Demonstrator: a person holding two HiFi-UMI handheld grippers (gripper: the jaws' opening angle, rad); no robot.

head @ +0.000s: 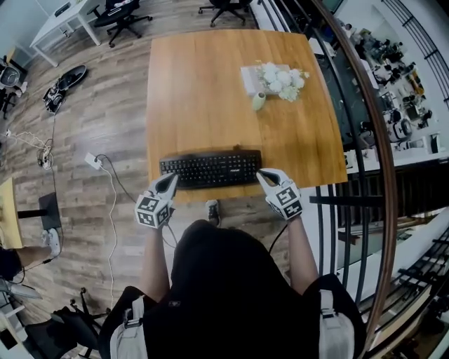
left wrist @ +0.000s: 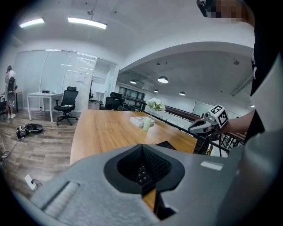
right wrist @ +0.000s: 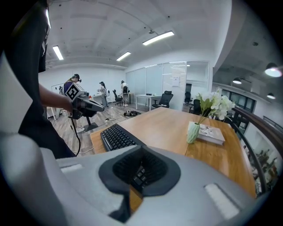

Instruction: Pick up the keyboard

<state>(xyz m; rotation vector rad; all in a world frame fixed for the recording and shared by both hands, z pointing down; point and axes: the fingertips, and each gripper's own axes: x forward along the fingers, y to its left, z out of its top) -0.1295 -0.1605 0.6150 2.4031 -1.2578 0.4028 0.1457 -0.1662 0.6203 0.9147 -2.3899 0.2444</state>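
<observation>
Bright, even light comes from long white ceiling strip lamps (left wrist: 86, 23) and round recessed ceiling lamps (left wrist: 162, 80). The glossy orange-brown wooden table (head: 210, 105) shows a soft sheen and faint shadows. Every view bulges fisheye-fashion; the gripper views darken at the corners. There the grey left gripper (left wrist: 142, 176) and grey right gripper (right wrist: 132, 178) loom close, out of focus.

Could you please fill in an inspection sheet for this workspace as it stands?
Surface: wooden table, on a plank floor.
Job's things: black keyboard flat at the near edge.
Clutter: flower vase beside a book, far right.
Grippers: left gripper shut at the keyboard's left end; right gripper shut at its right end; neither grips it.
Cables: white power adapter with cable on the floor, left.
Surroundings: office chair, white desk, railing.
</observation>
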